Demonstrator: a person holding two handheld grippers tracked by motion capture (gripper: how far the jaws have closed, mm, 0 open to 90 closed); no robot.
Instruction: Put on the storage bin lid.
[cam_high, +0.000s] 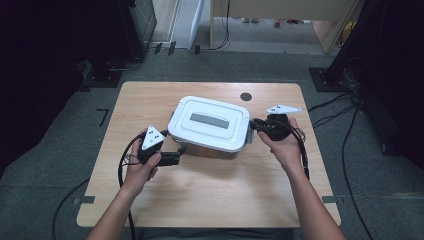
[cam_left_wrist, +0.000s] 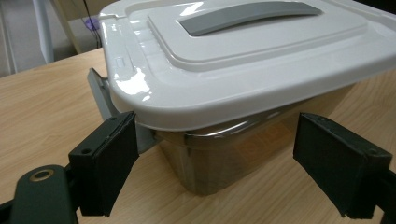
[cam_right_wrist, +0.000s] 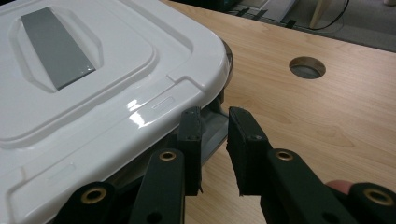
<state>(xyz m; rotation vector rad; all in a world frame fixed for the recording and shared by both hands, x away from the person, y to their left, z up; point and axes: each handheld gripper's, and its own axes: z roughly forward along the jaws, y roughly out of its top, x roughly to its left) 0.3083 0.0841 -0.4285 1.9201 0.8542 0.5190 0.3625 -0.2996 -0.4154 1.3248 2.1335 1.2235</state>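
A metal box (cam_high: 207, 149) with a white lid (cam_high: 210, 122) and a flat grey handle (cam_high: 209, 119) stands mid-table. My left gripper (cam_high: 181, 152) is open at the box's near left corner; in the left gripper view its jaws (cam_left_wrist: 215, 163) stand wide on either side of that corner, the left one just under the lid's rim beside a grey side latch (cam_left_wrist: 99, 91). My right gripper (cam_high: 254, 125) is at the box's right end. In the right gripper view (cam_right_wrist: 215, 126) its jaws are nearly together, shut on the grey latch (cam_right_wrist: 211, 122) under the lid's edge.
The wooden table (cam_high: 210, 200) has a round cable hole (cam_high: 245, 96) behind the box, also near my right gripper (cam_right_wrist: 307, 68). Cables trail from both grippers toward the near edge. Grey carpet, dark stands and desk legs surround the table.
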